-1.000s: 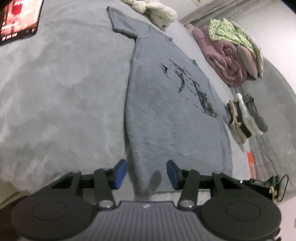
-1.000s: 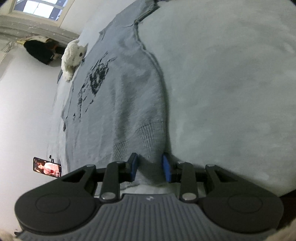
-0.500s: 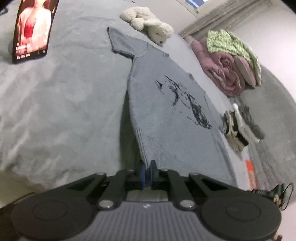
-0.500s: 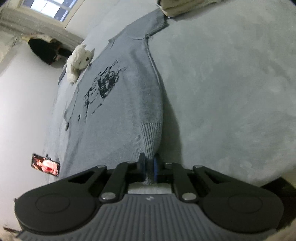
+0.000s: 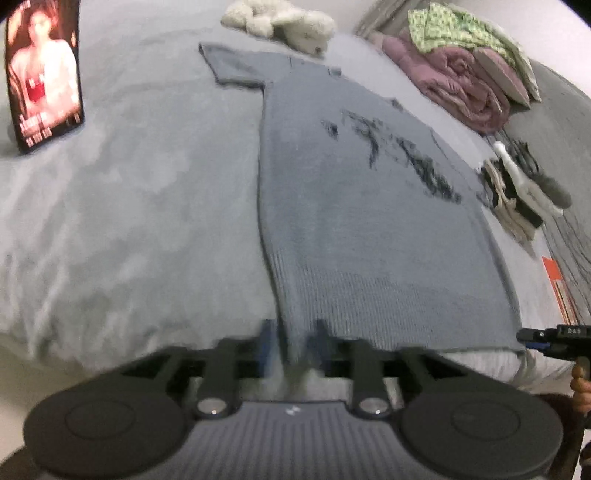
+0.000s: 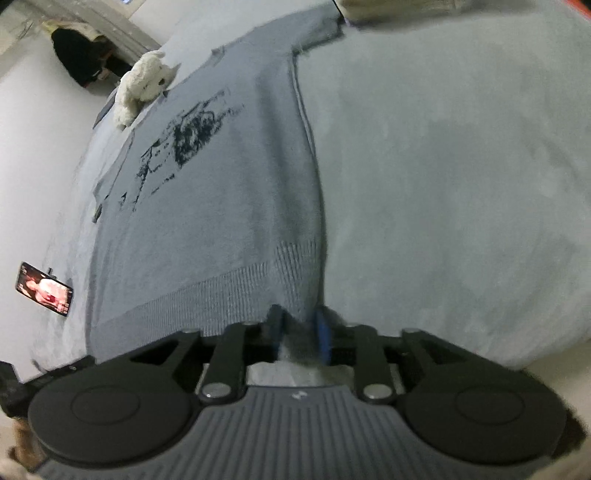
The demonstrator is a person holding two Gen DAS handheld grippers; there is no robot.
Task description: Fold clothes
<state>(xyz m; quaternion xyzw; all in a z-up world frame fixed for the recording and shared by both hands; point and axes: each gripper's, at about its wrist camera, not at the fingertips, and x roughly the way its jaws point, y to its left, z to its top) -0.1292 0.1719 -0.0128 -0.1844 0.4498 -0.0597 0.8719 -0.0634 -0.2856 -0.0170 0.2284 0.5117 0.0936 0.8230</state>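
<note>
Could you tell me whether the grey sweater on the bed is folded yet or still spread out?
Spread out. The grey sweater lies flat on the bed, full front print showing, one sleeve extended, ribbed hem straight; no part is doubled over.

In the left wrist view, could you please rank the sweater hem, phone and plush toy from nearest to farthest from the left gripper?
1. Sweater hem, directly ahead of the left gripper, whose jaws are opening.
2. Phone, far left.
3. Plush toy, top, beyond the sweater.
</note>
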